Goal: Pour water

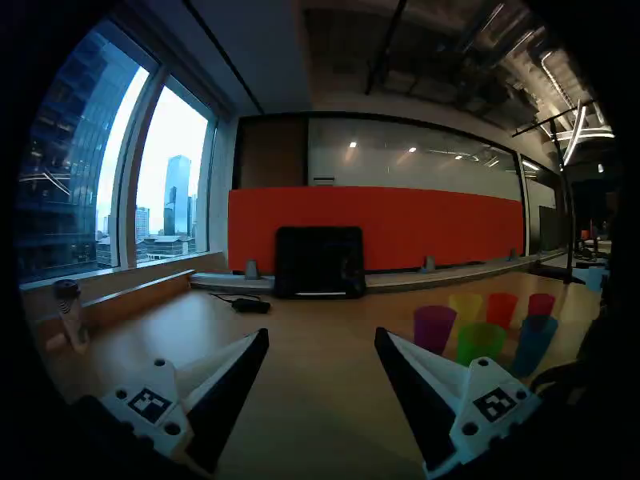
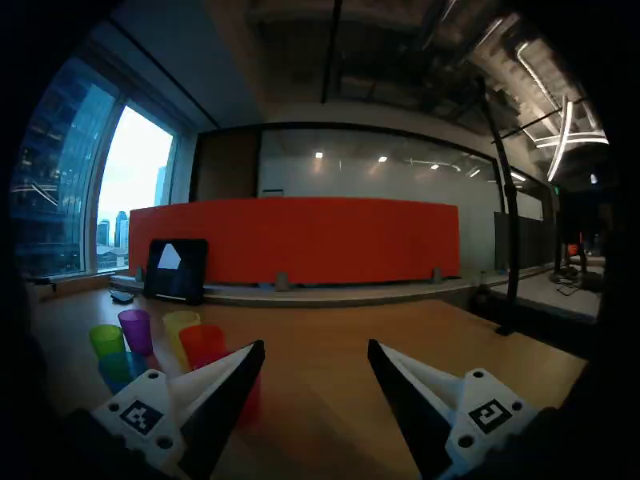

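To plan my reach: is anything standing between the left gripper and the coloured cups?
Nothing visible. Only bare table lies between the open left gripper and the cups, which stand ahead to its right.
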The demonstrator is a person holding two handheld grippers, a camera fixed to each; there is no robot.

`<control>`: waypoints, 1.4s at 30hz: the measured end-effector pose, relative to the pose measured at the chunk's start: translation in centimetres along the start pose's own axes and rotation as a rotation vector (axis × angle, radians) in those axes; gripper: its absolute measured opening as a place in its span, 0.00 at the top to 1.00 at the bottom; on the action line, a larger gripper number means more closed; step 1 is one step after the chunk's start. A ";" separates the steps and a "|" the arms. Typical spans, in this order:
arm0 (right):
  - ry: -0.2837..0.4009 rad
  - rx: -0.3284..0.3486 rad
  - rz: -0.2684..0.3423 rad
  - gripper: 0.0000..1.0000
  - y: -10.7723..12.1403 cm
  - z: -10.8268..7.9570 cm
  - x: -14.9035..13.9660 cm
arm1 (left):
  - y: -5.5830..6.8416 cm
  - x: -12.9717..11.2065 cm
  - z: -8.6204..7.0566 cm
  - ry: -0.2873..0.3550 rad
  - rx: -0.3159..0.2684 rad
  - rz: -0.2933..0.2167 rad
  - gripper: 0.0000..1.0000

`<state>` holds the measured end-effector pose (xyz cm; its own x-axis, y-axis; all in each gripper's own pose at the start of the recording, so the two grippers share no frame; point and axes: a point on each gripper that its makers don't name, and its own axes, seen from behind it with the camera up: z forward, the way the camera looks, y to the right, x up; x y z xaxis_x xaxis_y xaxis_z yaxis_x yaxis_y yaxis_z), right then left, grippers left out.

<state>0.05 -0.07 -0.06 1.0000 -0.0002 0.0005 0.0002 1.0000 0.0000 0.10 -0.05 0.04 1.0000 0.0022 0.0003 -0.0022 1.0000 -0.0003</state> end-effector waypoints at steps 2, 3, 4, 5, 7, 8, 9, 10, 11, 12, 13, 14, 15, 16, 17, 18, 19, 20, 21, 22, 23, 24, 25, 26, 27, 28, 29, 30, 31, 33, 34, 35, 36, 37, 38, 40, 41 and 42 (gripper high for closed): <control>0.000 0.000 0.000 0.00 0.0 0.0 0.0 | 0.0 0.0 0.0 0.000 0.000 0.000 0.02; 0.000 0.000 0.000 0.00 0.0 0.0 0.0 | 0.0 0.0 0.0 0.000 0.000 0.000 0.02; 0.000 0.000 0.000 0.00 0.0 0.0 0.0 | 0.0 0.0 0.0 0.000 0.000 0.000 0.02; 0.000 0.000 0.000 0.00 0.0 0.0 0.0 | 0.0 0.0 0.0 0.000 0.000 0.001 0.02; 0.000 0.000 0.000 0.00 0.0 0.0 0.0 | 0.0 0.0 0.0 0.000 0.000 0.001 0.02; 0.000 0.000 0.000 0.00 0.0 0.0 0.0 | 0.0 0.0 0.0 0.000 0.000 0.001 0.02; 0.000 0.000 0.000 0.00 0.0 0.0 0.0 | 0.0 0.1 0.0 0.000 0.000 0.001 0.02; 0.000 0.000 0.000 0.00 0.0 0.0 0.0 | 0.0 0.1 0.0 0.000 0.000 0.001 0.02; 0.000 0.000 0.000 0.00 0.0 0.0 0.0 | 0.0 0.1 0.0 0.000 0.000 0.001 0.02; 0.000 0.000 0.000 0.00 0.0 0.0 0.0 | 0.0 0.1 0.0 -0.001 0.000 0.001 0.02; 0.000 0.000 -0.001 0.00 0.0 0.0 0.0 | 0.0 0.0 0.0 -0.001 0.000 0.001 0.02; 0.000 0.000 -0.001 0.00 0.0 0.0 0.0 | 0.0 0.0 0.0 -0.001 -0.001 0.000 0.02; 0.000 0.000 -0.001 0.00 0.0 0.0 0.0 | 0.0 0.0 0.0 -0.001 -0.001 0.000 0.02; 0.000 0.000 -0.001 0.00 0.0 0.0 0.0 | 0.0 0.0 0.0 -0.001 -0.001 0.000 0.02; 0.000 0.000 -0.001 0.00 0.0 0.0 0.0 | 0.0 0.0 0.0 -0.001 -0.001 0.000 0.02; 0.000 0.001 -0.001 0.00 0.0 0.0 0.0 | 0.0 -0.1 0.0 -0.001 0.000 0.001 0.02; 0.000 0.001 -0.001 0.00 0.0 0.0 0.0 | 0.0 -0.1 0.0 -0.001 0.000 0.001 0.02; 0.000 0.001 -0.001 0.00 0.0 0.0 0.0 | 0.0 -0.1 0.0 -0.001 0.000 0.002 0.02; 0.000 0.001 -0.001 0.00 -0.1 0.0 0.0 | 0.0 -0.1 0.0 -0.001 0.000 0.002 0.01; 0.000 0.001 -0.001 0.00 -0.1 0.0 0.0 | 0.0 0.0 0.0 -0.001 0.000 0.002 0.01; 0.000 0.001 -0.001 0.00 -0.1 0.0 0.0 | 0.0 0.0 0.0 0.000 0.001 0.003 0.01; 0.000 0.001 -0.001 0.00 -0.1 0.0 0.0 | -0.1 0.0 0.0 0.000 0.002 0.003 0.02; 0.001 0.001 0.000 0.00 -0.1 0.0 0.0 | -0.1 0.0 0.0 0.000 0.005 0.003 0.02; 0.001 0.001 0.000 0.00 -0.1 0.0 0.0 | -0.2 0.1 0.0 0.000 0.007 0.003 0.02; 0.000 0.001 0.000 0.00 -0.1 0.0 0.0 | -0.2 0.1 0.0 -0.001 0.008 0.003 0.02; -0.002 0.002 -0.001 0.00 -0.1 0.0 0.0 | -0.2 0.1 0.0 -0.001 0.009 0.003 0.02; -0.004 0.003 -0.001 0.00 -0.2 0.0 0.0 | -0.2 0.1 0.0 -0.002 0.009 0.003 0.02; -0.008 0.004 -0.001 0.00 -0.1 0.0 -0.1 | -0.3 0.0 0.0 -0.003 0.011 0.004 0.02; -0.012 0.004 -0.001 0.00 -0.1 0.1 -0.2 | -0.3 0.0 0.0 -0.005 0.012 0.006 0.02; -0.020 0.003 0.000 0.00 -0.1 0.2 -0.1 | -0.3 0.0 0.0 -0.010 0.015 0.012 0.02; -0.024 0.003 0.002 0.00 0.0 0.2 0.0 | -0.3 0.1 0.0 -0.013 0.017 0.018 0.02; -0.027 0.002 0.004 0.00 0.1 0.3 0.2 | -0.3 0.3 0.0 -0.016 0.018 0.024 0.02; -0.029 0.004 0.006 0.00 0.1 0.3 0.5 | -0.2 0.6 0.1 -0.016 0.015 0.031 0.02; -0.031 0.007 0.009 0.00 0.1 0.3 0.8 | 0.0 1.0 0.1 -0.015 0.011 0.038 0.02; -0.032 0.010 0.011 0.00 0.1 0.3 1.1 | 0.1 1.3 0.2 -0.015 0.006 0.045 0.02; -0.038 0.015 0.016 0.00 0.1 0.4 1.8 | 0.4 2.2 0.3 -0.016 -0.002 0.054 0.02; -0.042 0.018 0.018 0.00 0.1 0.4 2.1 | 0.5 2.7 0.3 -0.017 -0.005 0.057 0.02; -0.047 0.022 0.020 0.00 0.2 0.4 2.5 | 0.5 3.1 0.4 -0.019 -0.009 0.060 0.02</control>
<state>2.54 0.10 0.37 0.9987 0.0195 0.0475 -0.0206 0.9996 0.0213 3.22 0.49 0.43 0.9979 0.0618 0.0186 -0.0617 0.9981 -0.0095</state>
